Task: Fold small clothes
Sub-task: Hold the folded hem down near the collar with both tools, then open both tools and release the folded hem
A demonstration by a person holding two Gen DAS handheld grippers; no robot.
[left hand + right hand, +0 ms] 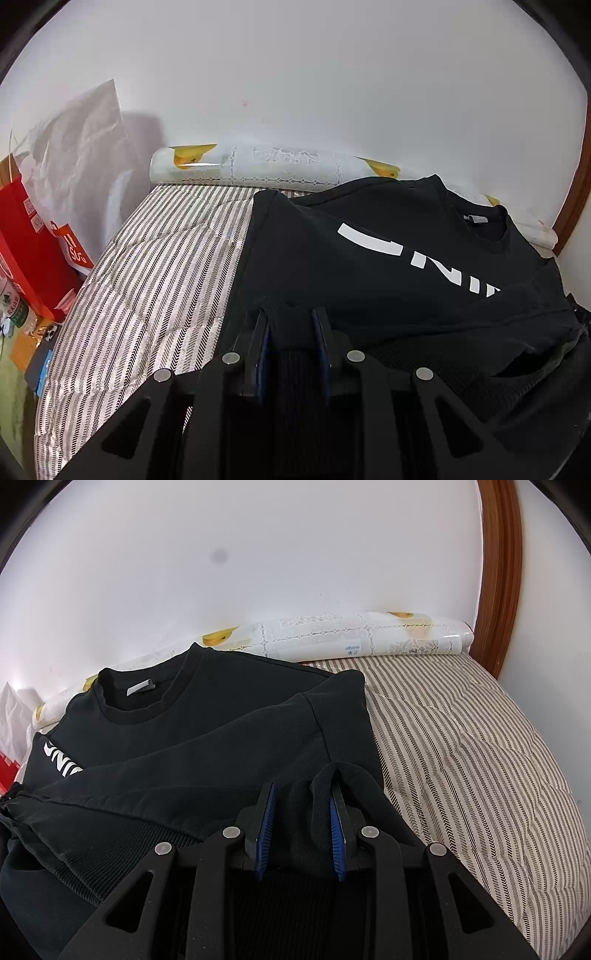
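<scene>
Low, close wrist views; shared sweatshirt (369, 280).

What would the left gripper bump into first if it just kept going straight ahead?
Probably nothing new: the left gripper already has black sweatshirt fabric between its jaws. Pushed on, it would plough across the sweatshirt's chest, and beyond that likely reach the patterned roll by the wall, though depth is hard to judge.

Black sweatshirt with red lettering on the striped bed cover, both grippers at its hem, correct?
Not quite: the lettering on the black sweatshirt is white, as the left wrist view shows. The rest holds: striped bed cover, left gripper and right gripper at the hem.
</scene>
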